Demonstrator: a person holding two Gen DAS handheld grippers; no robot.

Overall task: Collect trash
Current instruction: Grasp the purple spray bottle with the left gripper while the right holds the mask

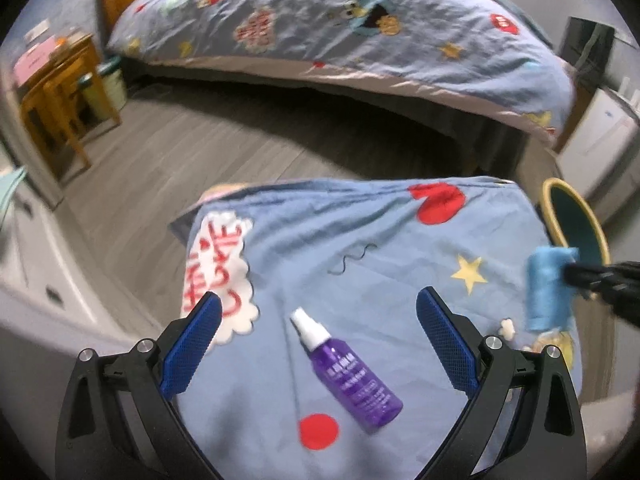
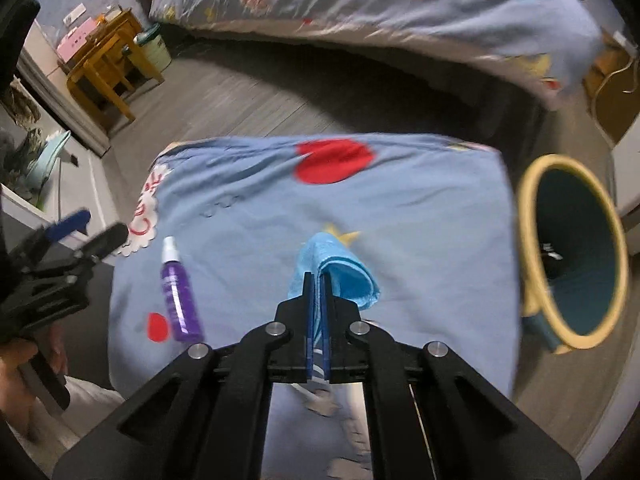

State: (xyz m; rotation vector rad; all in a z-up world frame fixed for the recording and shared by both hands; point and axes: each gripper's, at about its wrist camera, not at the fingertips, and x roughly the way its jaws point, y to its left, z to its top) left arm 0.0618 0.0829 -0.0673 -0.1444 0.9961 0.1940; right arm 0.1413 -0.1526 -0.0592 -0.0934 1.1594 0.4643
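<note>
Soft cloth held, bottle waiting

Your right tongs (image 2: 318, 280) pinch the floppy light-blue cloth (image 2: 340, 276); left tongs (image 1: 318, 320) gape above the hard, slippery purple plastic spray bottle (image 1: 352, 380): grab its middle.

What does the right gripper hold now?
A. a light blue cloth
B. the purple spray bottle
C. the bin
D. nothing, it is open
A: the right gripper is shut on the blue cloth; the bottle lies apart on the cover.

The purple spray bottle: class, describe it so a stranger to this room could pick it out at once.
Find the blue patterned cloth covering the surface in front of the bed. On its near left part lies the purple spray bottle, on its side beside a red dot. It alone is clear purple with a white nozzle.
</note>
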